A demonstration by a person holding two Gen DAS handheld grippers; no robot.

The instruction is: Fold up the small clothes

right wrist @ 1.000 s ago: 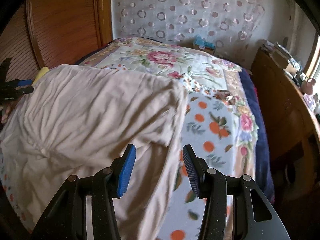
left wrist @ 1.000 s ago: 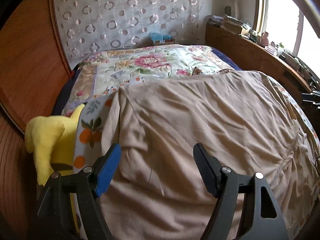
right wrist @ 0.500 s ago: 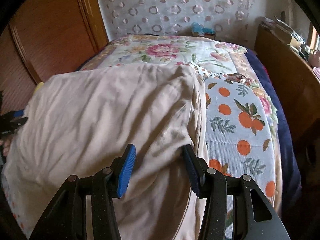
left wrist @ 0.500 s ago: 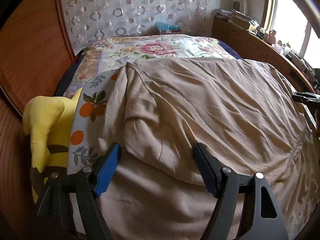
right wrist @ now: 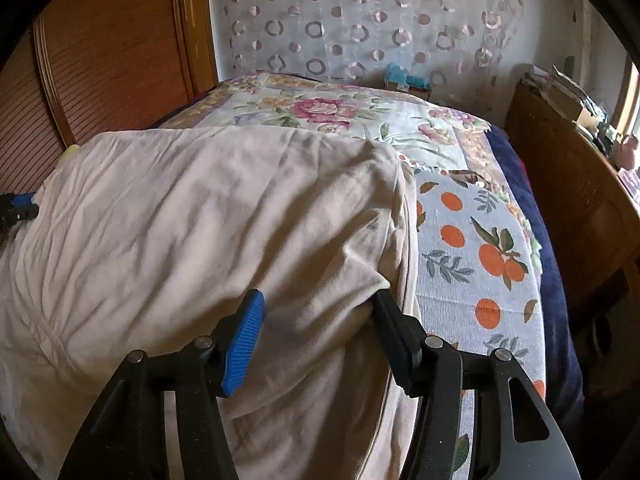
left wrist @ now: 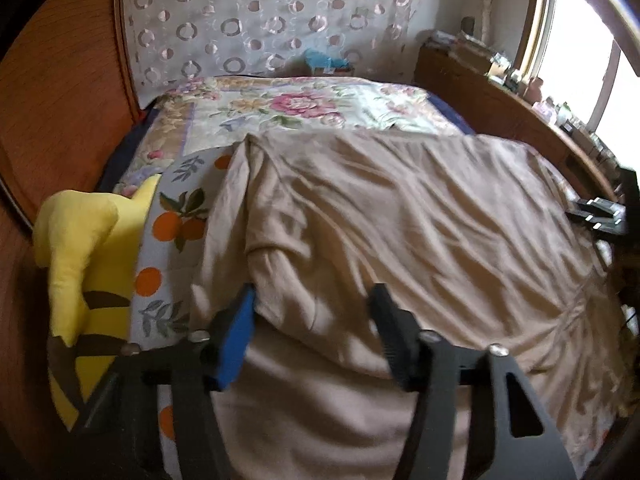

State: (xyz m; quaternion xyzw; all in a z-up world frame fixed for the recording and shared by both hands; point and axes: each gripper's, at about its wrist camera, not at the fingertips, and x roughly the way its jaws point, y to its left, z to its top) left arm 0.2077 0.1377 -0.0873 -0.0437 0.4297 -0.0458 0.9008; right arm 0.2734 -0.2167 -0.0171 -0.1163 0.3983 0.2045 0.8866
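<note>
Beige cloth [left wrist: 392, 216] lies spread across the bed, folded once so its upper layer ends in a soft edge near both grippers. Under it a quilt [right wrist: 476, 240] with oranges and leaves shows along either side, and a flowered part runs on towards the dotted curtain [left wrist: 256, 20].

Left gripper [left wrist: 312, 320] hangs over the near left corner of the fold; its jaws have just been closing and stand partly apart with the folded edge bunched between them, though I cannot tell whether the pads pinch it. Right gripper [right wrist: 320, 328] sits at the near right corner; its jaws have just been opening, and the cloth's edge lies loose between them.

Beside the bed on the left a yellow plush [left wrist: 80, 248] leans against the quilt.
</note>
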